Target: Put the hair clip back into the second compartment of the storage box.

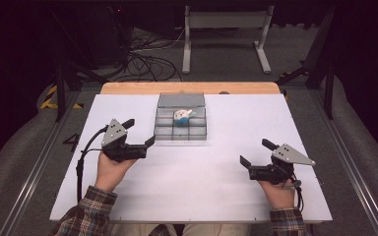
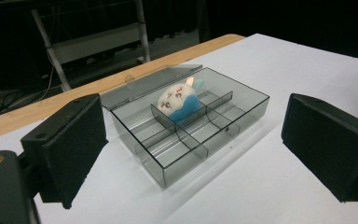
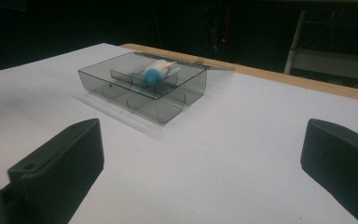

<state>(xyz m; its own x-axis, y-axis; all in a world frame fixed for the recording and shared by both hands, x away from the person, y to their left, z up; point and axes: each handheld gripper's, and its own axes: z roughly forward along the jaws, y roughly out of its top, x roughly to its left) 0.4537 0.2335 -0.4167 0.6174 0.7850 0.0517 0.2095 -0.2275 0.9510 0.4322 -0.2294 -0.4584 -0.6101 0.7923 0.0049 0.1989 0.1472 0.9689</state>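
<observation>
A clear grey compartment box (image 1: 181, 138) sits at the back middle of the white table, its lid (image 1: 181, 100) folded open behind it. A small white and blue plush toy (image 1: 182, 117) lies in the middle back compartment. My left gripper (image 1: 139, 132) is open, just left of the box's front corner, with nothing between its jaws. My right gripper (image 1: 255, 152) is open too, farther off at the front right. The left gripper view looks across its gripper (image 2: 196, 140) to the box (image 2: 191, 170) and toy (image 2: 179, 98). In the right gripper view, its gripper (image 3: 203, 154) faces the box (image 3: 168, 109) and toy (image 3: 154, 72).
A wooden strip (image 1: 128, 88) runs along the table's far edge. Behind it on the floor stand a grey metal frame (image 1: 226, 22) and a tangle of cables (image 1: 147, 64). Bare white table (image 1: 197, 182) spreads between the two hands.
</observation>
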